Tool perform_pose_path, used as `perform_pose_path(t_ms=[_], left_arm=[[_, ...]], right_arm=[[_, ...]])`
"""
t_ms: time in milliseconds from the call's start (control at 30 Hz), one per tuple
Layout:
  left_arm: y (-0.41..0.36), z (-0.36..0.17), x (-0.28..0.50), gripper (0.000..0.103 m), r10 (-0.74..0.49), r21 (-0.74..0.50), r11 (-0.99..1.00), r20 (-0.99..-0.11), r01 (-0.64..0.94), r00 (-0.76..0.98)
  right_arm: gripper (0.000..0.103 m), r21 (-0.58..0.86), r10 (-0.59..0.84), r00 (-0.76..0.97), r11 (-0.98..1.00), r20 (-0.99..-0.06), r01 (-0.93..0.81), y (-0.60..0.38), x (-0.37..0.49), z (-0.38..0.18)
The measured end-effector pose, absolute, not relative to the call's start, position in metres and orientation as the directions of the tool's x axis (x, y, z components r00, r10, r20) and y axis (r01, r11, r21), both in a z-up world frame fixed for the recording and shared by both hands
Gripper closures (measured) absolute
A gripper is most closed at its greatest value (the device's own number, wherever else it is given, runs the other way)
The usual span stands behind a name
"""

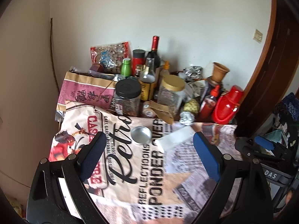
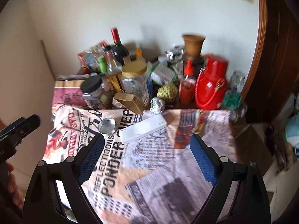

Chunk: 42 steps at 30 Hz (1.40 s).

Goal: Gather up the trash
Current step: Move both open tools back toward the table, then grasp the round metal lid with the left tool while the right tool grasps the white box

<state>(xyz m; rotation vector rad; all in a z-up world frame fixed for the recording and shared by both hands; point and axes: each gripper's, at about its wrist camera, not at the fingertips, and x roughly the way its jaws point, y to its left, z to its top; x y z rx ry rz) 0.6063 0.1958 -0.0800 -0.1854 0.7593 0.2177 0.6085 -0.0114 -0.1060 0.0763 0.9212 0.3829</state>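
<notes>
trash here is three loose items on the printed cloth (image 2: 149, 168) that covers the bench: a foil ball (image 2: 157, 105), a round metal lid (image 2: 107, 126) and a flat white box (image 2: 143, 129). the foil ball lies at the far edge of the cloth, just in front of the crowd of jars and bottles. the lid and the box lie side by side, nearer to me.

risk 1: the foil ball sits right next to a cardboard box (image 2: 129, 101) and near the red sauce bottle (image 2: 186, 85). a wide approach could knock either over.
risk 2: the cloth is loose. a finger dragging on it could bunch it and shift the lid and the box.
risk 3: the lid is low and thin. i judge the pads may slip off its rim.
risk 4: both views are blurred, so aim is uncertain.

the right hand-held gripper (image 2: 146, 155) has its jaws spread wide and holds nothing. the white box lies just beyond its fingertips, about centred; the lid lies beyond its left finger.

the left hand-held gripper (image 1: 149, 151) is also wide and empty. the lid (image 1: 141, 135) and the box (image 1: 175, 139) lie between its fingertips, untouched.
</notes>
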Motion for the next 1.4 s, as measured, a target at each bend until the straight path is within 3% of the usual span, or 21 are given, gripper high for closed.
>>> perform_pose_path(t_ms=[200,433,600,900,1033,1133,1233,1333,1400], left_arm=[[0.248,-0.124,0.646,0.009,0.106,-0.087,0.961,-0.764,-0.264,0.636],[0.286,-0.175,0.671,0.009,0.089,-0.090,0.952,-0.835,-0.293,0.543],[0.303,-0.201,0.678,0.009,0.096,-0.069,0.949,-0.867,-0.308,0.489],[0.307,-0.243,0.699,0.009,0.034,-0.093,0.955,-0.909,-0.281,0.415],[0.294,-0.263,0.716,0.009,-0.015,-0.113,0.967,-0.921,-0.229,0.389],[0.283,-0.277,0.733,0.009,-0.053,-0.136,0.971,-0.926,-0.198,0.373],[0.274,-0.291,0.750,0.009,-0.082,-0.152,0.972,-0.933,-0.177,0.351],[0.268,-0.301,0.764,0.009,-0.098,-0.164,0.972,-0.934,-0.170,0.343],[0.265,-0.307,0.771,0.009,-0.099,-0.168,0.970,-0.935,-0.177,0.342]], right_arm=[[0.012,0.284,0.324,0.425,0.946,-0.845,-0.156,0.035,0.661,-0.174],[0.012,0.168,0.128,0.376,0.983,-0.918,0.077,0.075,0.704,-0.253],[0.012,0.153,0.085,0.360,0.974,-0.929,0.165,0.093,0.717,-0.275],[0.012,-0.009,-0.072,0.341,0.983,-0.937,0.184,0.083,0.704,-0.291],[0.013,0.026,-0.026,0.344,0.989,-0.939,0.146,0.051,0.683,-0.290],[0.017,0.037,-0.002,0.366,0.994,-0.931,0.100,0.029,0.671,-0.287],[0.029,0.038,0.013,0.385,0.998,-0.923,0.059,0.006,0.661,-0.286],[0.052,0.040,0.029,0.407,0.999,-0.913,0.020,-0.012,0.657,-0.282],[0.055,0.030,0.032,0.404,0.999,-0.914,-0.013,-0.021,0.657,-0.280]])
